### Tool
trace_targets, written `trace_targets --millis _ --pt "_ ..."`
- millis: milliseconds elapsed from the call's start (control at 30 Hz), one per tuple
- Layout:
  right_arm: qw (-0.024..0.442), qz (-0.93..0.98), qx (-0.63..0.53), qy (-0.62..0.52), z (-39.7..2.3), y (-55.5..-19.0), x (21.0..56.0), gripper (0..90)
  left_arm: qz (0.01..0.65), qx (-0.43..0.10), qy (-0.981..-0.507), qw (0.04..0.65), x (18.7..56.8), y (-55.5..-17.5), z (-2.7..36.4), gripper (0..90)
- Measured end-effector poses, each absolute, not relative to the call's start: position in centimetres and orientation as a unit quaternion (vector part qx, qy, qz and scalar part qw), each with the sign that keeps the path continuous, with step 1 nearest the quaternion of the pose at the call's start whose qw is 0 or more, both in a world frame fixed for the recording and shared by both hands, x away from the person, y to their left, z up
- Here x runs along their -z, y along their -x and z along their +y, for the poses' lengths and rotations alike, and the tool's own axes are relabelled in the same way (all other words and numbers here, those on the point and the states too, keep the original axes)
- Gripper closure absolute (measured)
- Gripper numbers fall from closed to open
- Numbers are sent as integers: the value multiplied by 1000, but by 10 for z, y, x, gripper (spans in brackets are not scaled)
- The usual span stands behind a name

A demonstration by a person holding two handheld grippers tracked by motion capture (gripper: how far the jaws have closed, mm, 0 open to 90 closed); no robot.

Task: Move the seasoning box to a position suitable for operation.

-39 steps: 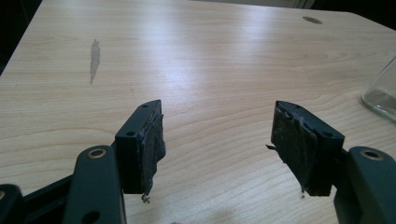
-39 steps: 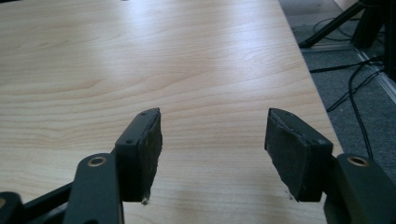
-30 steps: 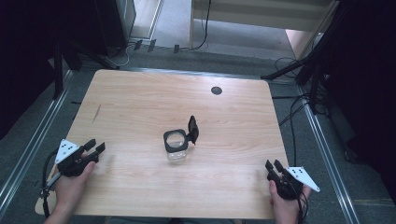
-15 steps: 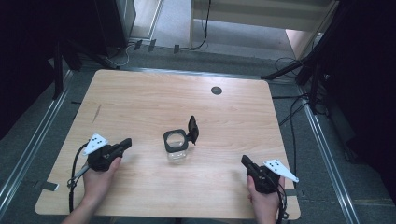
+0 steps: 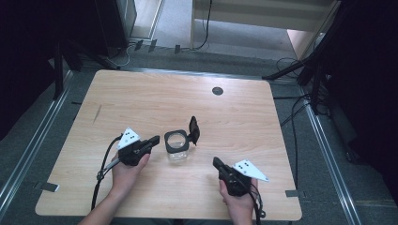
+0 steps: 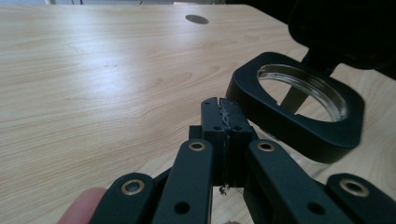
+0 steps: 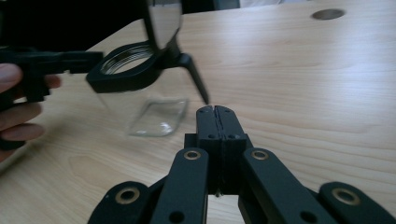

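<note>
The left gripper (image 5: 151,141) sits left of centre with jaws pressed together on nothing, its tip just beside the clear glass jar (image 5: 177,146) with black collar and raised flip lid (image 5: 193,130); the right gripper (image 5: 217,163) — also clamped empty — lies lower right. A nudge could tip the jar, I judge — the upper table (image 5: 155,93) offers open room.
</note>
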State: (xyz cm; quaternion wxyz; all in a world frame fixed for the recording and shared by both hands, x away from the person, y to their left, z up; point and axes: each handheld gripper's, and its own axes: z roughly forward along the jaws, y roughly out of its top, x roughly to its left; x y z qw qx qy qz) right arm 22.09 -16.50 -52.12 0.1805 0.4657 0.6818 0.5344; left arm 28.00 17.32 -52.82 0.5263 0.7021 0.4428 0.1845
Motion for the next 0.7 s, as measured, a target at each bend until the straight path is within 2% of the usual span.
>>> trace_targets --millis 267,400,600,700 --pt "168 707 -531 -436 -115 -228 528 900 443 -191 -709 515 537 -301 161 900" --pt "166 718 -519 -434 -91 -240 535 900 428 -173 -713 528 537 -311 162 900" --pt "172 719 -504 -447 -84 -248 539 900 412 -152 -725 531 540 -321 164 872" --pt "173 718 -501 -451 -85 -250 540 900 405 -150 -731 528 541 -320 164 887"
